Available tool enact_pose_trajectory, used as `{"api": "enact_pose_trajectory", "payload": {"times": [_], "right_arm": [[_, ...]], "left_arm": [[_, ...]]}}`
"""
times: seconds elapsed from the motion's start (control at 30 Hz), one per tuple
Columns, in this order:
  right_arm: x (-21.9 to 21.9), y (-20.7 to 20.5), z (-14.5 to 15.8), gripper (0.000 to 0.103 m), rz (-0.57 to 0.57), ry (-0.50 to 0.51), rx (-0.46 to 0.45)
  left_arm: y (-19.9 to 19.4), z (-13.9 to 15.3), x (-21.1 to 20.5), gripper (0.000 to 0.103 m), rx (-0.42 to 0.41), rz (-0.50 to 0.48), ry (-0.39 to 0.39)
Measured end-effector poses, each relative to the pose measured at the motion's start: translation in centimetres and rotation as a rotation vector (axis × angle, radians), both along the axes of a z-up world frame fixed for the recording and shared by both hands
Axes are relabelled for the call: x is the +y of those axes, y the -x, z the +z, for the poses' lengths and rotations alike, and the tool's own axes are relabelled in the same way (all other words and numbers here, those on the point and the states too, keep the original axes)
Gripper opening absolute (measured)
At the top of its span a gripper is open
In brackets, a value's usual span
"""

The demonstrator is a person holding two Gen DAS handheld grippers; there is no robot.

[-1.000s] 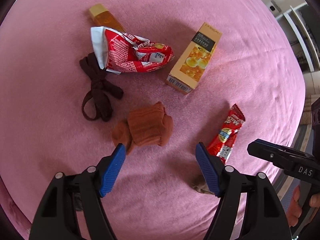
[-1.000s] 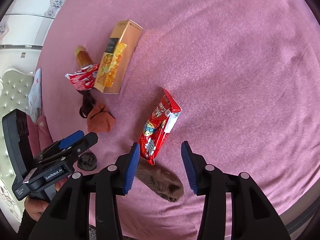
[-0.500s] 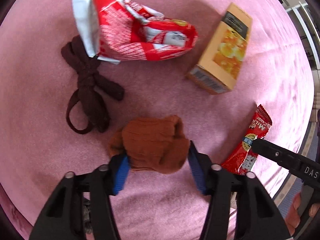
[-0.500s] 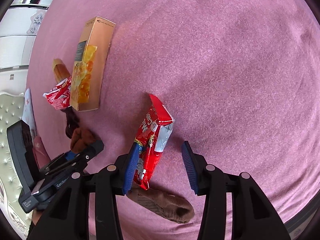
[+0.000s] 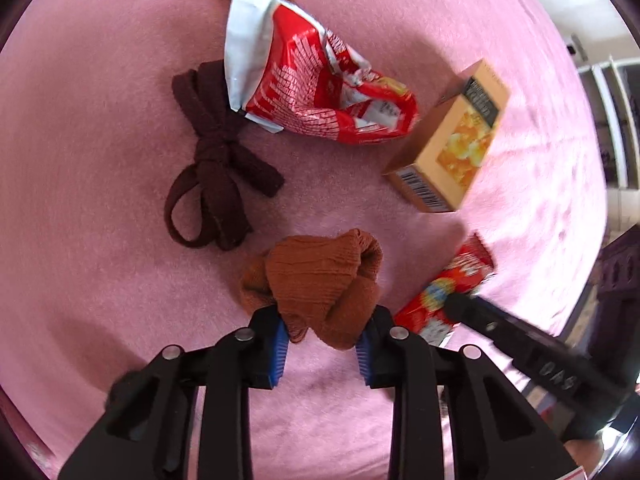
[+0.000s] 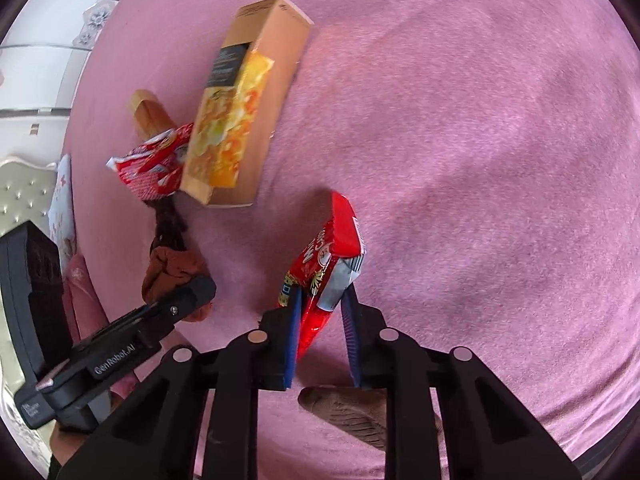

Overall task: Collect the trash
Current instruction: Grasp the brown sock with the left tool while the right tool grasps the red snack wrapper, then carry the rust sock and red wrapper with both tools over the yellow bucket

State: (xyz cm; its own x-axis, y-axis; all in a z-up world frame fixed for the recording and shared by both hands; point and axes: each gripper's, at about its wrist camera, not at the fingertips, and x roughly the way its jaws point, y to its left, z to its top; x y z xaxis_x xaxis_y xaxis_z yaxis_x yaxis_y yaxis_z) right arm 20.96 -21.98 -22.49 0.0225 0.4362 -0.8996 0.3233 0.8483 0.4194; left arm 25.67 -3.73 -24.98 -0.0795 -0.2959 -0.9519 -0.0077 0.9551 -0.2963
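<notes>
My left claw [image 5: 320,344] is closing around the rust-brown sock bundle [image 5: 320,280] at six o'clock; my right claw [image 6: 320,340] is closing on the red candy wrapper [image 6: 324,272] — pinched low so both lift off the pink bed [image 6: 480,160].

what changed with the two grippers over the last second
Both moved in and are closing: the left gripper now squeezes the rust-brown sock, the right gripper clamps the red candy wrapper. The yellow box, crumpled red bag and dark sock stayed put.
</notes>
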Motion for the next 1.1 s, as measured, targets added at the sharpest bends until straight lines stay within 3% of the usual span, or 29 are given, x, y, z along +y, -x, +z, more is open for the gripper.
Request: {"api": "enact_pose_trajectory", "payload": {"times": [0.33, 0.5, 0.67, 0.9, 1.1], "right_arm": [[1.0, 2.9, 5.6, 0.019, 0.127, -0.033, -0.081], [-0.2, 5.4, 9.2, 0.019, 0.176, -0.007, -0.14], [-3.6, 8.4, 12.0, 0.019, 0.151, 0.014, -0.193], [-10.8, 13.3, 15.1, 0.019, 0.064, 0.044, -0.259], [-17.5, 17.4, 15.8, 0.019, -0.042, 0.061, -0.274]], "left_arm": [[3.4, 4.9, 0.5, 0.028, -0.002, 0.088, 0.103], [5.7, 7.9, 0.1, 0.028, -0.041, 0.081, 0.118], [8.1, 9.8, -1.7, 0.028, -0.064, 0.051, 0.13], [13.2, 11.4, -10.3, 0.028, -0.063, -0.053, 0.142], [15.9, 12.7, -18.0, 0.028, -0.071, -0.165, 0.162]]}}
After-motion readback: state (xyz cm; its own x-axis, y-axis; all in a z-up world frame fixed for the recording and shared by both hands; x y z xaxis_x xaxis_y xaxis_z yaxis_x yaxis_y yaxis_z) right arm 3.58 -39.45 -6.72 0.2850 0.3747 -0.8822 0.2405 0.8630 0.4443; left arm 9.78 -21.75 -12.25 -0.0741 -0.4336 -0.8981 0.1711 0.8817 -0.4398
